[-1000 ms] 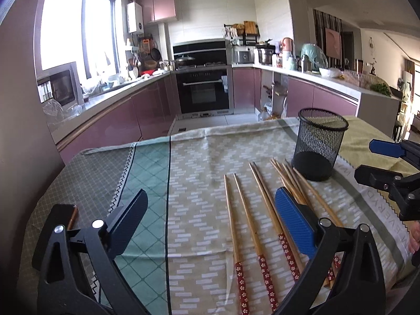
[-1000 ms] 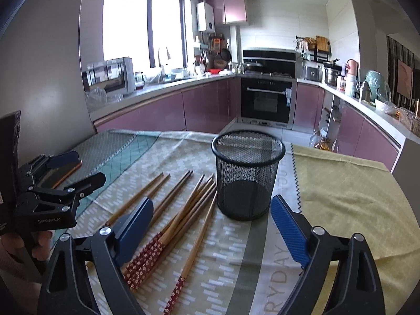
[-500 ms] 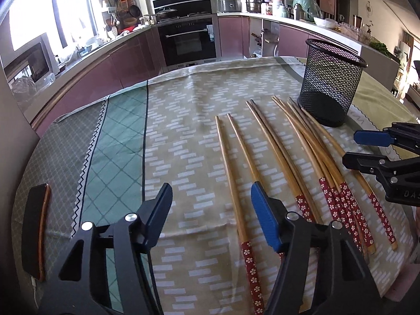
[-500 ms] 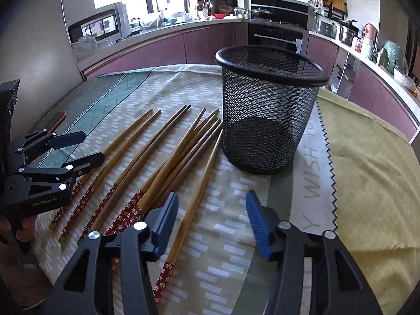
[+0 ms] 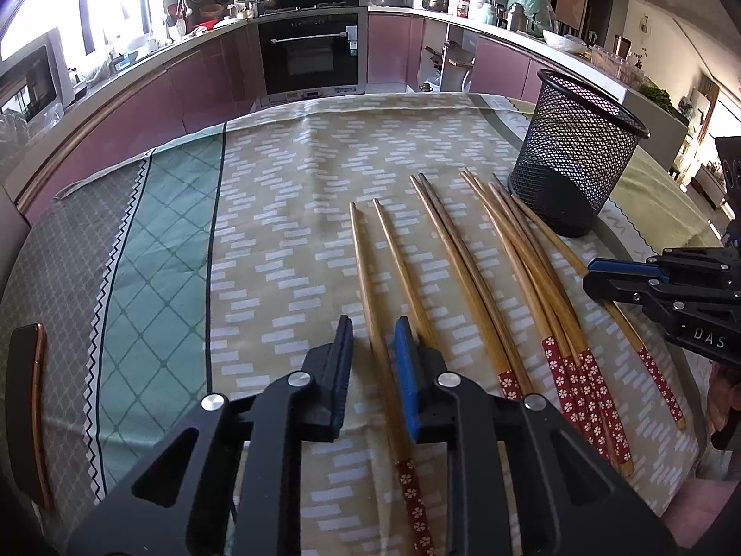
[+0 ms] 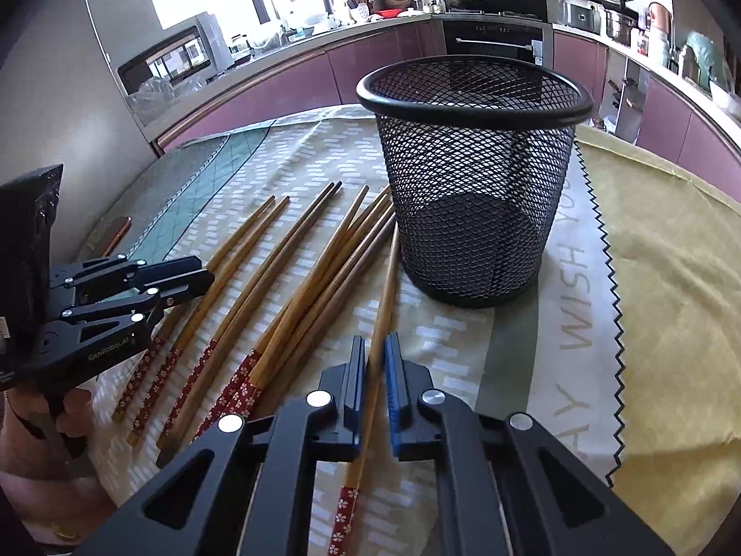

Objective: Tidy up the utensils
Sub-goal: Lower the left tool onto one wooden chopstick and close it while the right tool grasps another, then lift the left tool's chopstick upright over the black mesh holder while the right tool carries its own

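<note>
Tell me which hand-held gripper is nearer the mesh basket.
Right. The right hand-held gripper sits just before the mesh basket; the left hand-held gripper is across the chopsticks.

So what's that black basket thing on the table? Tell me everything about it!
The black mesh cup is a round holder of black wire mesh with a smooth rolled rim and a solid dark base. It stands upright on the patterned tablecloth and is empty inside. It widens slightly toward the top. Wooden chopsticks lie beside it, their thin tips reaching close to its base. Neither gripper touches it.
</note>
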`<state>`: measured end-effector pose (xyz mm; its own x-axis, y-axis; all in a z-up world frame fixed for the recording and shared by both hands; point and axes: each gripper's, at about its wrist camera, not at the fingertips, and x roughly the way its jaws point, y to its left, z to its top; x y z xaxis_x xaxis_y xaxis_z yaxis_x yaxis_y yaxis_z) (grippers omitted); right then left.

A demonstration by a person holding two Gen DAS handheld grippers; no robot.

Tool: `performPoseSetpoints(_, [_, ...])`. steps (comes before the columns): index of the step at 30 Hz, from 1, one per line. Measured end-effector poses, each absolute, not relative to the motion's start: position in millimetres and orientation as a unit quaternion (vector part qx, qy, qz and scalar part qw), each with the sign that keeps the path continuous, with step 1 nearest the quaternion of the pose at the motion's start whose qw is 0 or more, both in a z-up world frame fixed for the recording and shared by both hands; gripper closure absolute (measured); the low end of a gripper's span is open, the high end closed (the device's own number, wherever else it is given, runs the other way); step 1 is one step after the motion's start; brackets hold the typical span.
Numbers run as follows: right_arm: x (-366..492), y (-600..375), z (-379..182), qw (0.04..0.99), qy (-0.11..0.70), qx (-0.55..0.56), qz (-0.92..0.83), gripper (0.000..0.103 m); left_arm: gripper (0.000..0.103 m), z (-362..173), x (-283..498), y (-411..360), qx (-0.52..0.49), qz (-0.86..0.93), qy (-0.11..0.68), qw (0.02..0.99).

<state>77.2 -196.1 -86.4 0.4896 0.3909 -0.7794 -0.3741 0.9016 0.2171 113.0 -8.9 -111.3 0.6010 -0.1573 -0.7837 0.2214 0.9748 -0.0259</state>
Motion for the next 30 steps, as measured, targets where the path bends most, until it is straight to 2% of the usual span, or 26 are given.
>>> performPoseSetpoints(1, [77, -198, -87, 0.862, 0.454, 0.014, 0.224, 0.096, 0.093, -111, 112, -9, 0.032, -0.107, 0.435, 0.893])
performPoseSetpoints(11, [64, -208, -69, 0.868, 0.423, 0.038, 0.258, 0.097, 0.095, -100, 103, 1, -0.004, -0.112, 0.427, 0.897])
performPoseSetpoints(30, [47, -252, 6, 0.894, 0.306, 0.106, 0.311, 0.097, 0.095, 7, 65, 4, -0.065, -0.231, 0.312, 0.919])
